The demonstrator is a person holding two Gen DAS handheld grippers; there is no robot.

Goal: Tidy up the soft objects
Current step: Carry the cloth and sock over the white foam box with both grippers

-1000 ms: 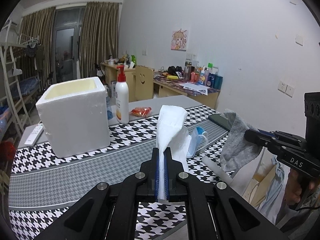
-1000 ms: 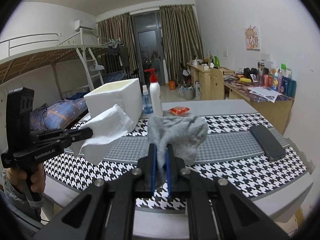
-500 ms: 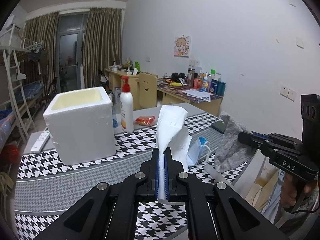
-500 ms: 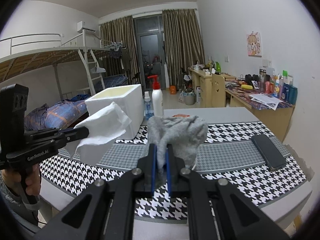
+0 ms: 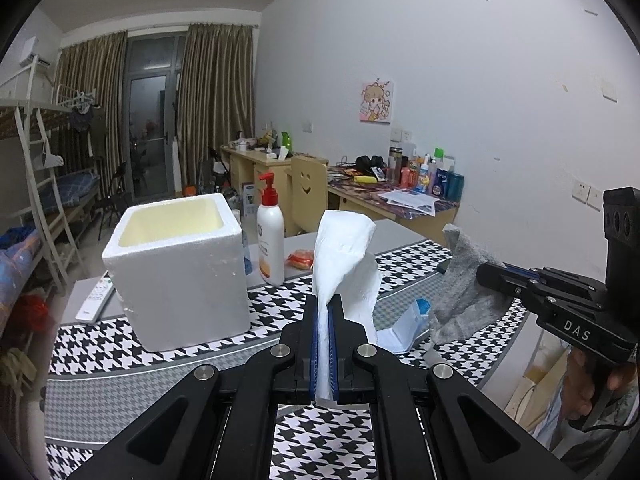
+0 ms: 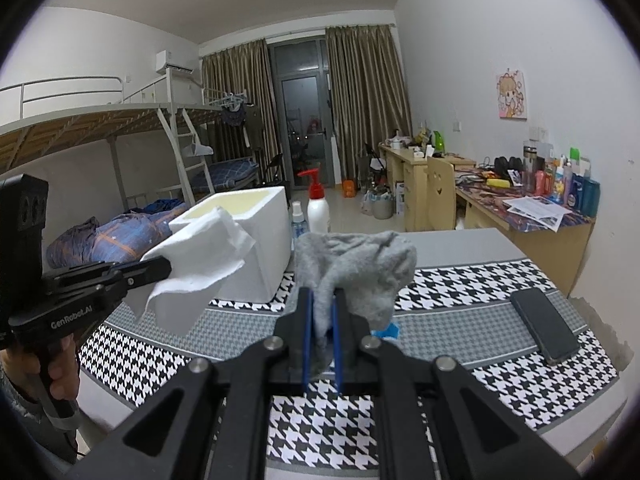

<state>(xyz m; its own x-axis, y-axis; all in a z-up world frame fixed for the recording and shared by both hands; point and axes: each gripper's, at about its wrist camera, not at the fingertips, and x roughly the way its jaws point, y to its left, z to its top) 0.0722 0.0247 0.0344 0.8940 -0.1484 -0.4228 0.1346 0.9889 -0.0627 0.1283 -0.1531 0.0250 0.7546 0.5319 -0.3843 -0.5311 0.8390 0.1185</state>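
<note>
My left gripper (image 5: 324, 312) is shut on a white tissue (image 5: 344, 256) that stands up out of the pads, held above the table. The same tissue (image 6: 200, 268) shows at the left of the right wrist view. My right gripper (image 6: 320, 308) is shut on a grey cloth (image 6: 356, 264), which droops over the fingers; in the left wrist view that grey cloth (image 5: 460, 300) hangs at the right. An open white foam box (image 5: 180, 268) stands on the houndstooth table (image 5: 100, 352), left of and beyond the tissue.
A red-capped pump bottle (image 5: 270, 236) and an orange packet (image 5: 300, 258) sit behind the box. A blue-and-white face mask (image 5: 404, 328) lies on the table below the cloth. A black phone (image 6: 544, 324) rests at the right, a white remote (image 5: 94, 300) at the far left.
Both grippers have risen a little with their loads still held, so the table and foam box sit lower in both views. The grips are unchanged.
</note>
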